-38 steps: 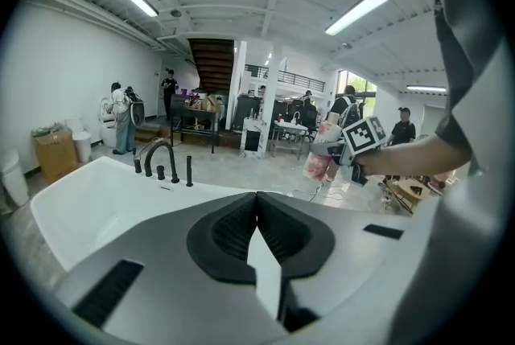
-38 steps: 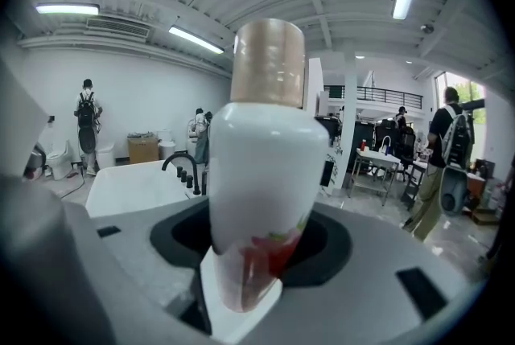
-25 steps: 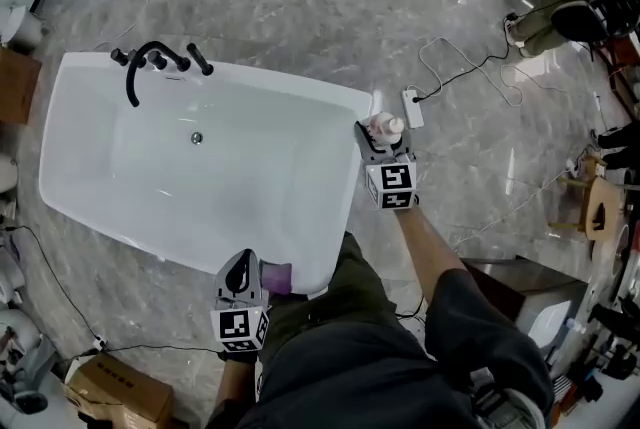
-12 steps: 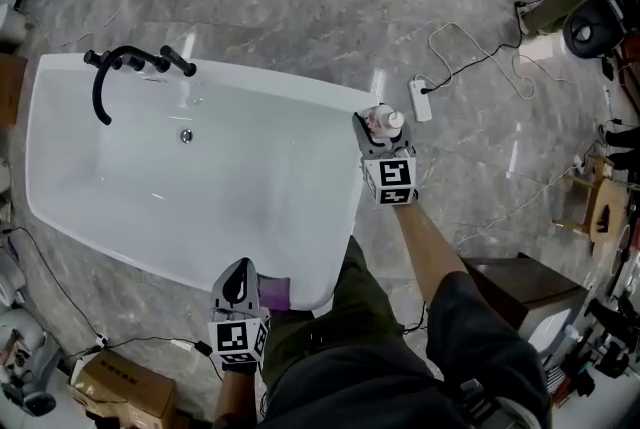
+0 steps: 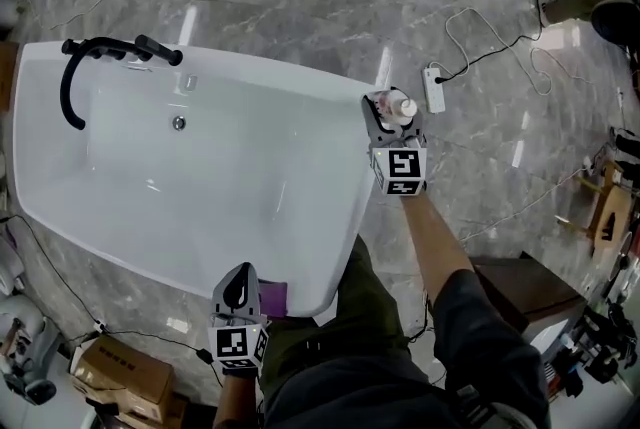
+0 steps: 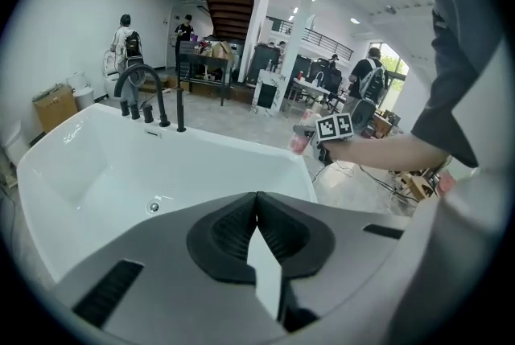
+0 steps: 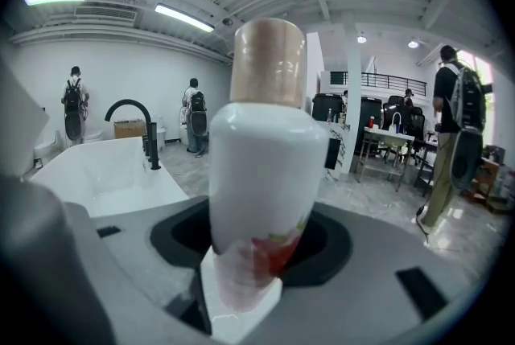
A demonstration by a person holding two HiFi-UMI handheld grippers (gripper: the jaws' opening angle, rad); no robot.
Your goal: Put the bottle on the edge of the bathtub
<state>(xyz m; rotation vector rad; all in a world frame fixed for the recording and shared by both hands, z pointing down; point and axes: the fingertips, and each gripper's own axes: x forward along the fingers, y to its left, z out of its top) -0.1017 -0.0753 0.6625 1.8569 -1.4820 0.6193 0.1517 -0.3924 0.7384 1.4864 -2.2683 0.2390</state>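
A white bottle with a tan cap and pink print (image 7: 261, 166) stands upright between the jaws of my right gripper (image 5: 392, 120), which is shut on it. In the head view the bottle (image 5: 399, 106) hangs just outside the right end rim of the white bathtub (image 5: 340, 87), above the floor. My left gripper (image 5: 238, 289) is at the tub's near corner, shut with nothing in it; its pads (image 6: 278, 235) meet at the tips. A black faucet (image 5: 85, 67) stands on the tub's far left rim.
A purple object (image 5: 272, 298) lies on the tub's near rim beside my left gripper. On the marble floor to the right are a power strip (image 5: 434, 89) and cables. A cardboard box (image 5: 125, 377) sits bottom left and a brown box (image 5: 520, 282) at the right. People stand far off.
The head view has swung, so the tub sits further left and higher. My right gripper with the bottle keeps beside the tub's right end. The left gripper has hardly moved.
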